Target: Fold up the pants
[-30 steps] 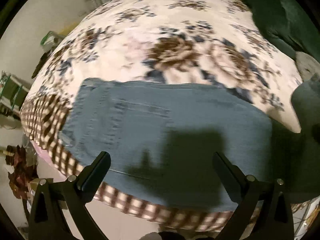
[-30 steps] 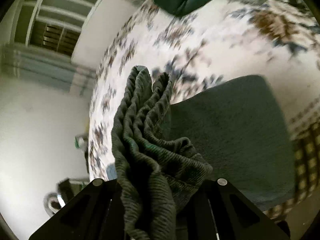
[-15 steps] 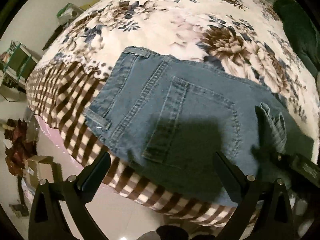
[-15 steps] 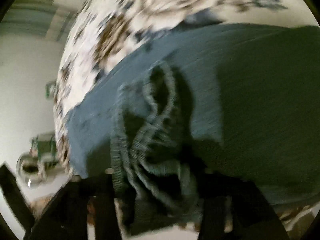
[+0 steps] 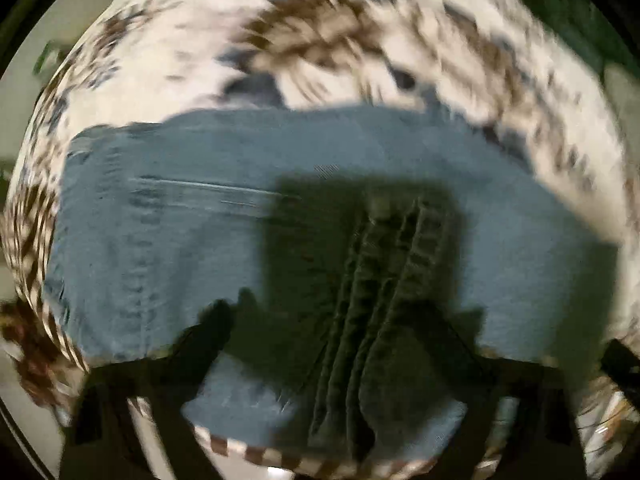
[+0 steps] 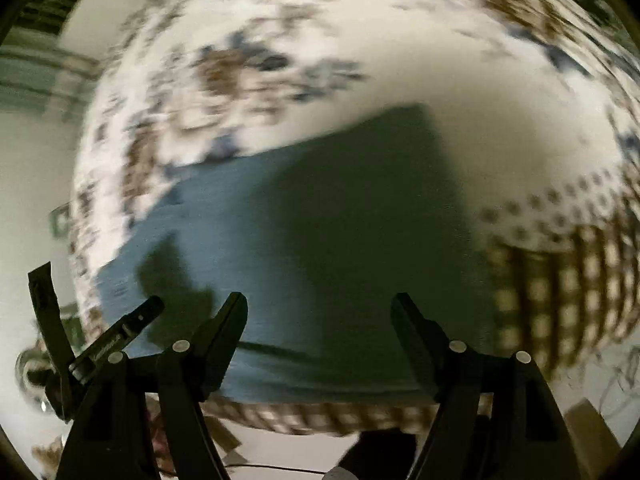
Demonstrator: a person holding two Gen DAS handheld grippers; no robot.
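Between the left tool (image 5: 340,320) fingers, bunched jeans (image 5: 380,300); right tool (image 6: 320,316) spread, empty

A bed (image 5: 320,32) with a white floral cover (image 6: 460,80) carries the load; a brown-and-cream checked border (image 6: 560,300) runs along its near edge from 3 to 6 o'clock in the right wrist view. Blue denim pants (image 5: 160,220) lie flat on it at center.

One pair of blue denim jeans (image 5: 168,240) is seen on one floral bedspread (image 5: 208,40). Two grippers are counted: the left (image 5: 340,320) and the right (image 6: 320,312).
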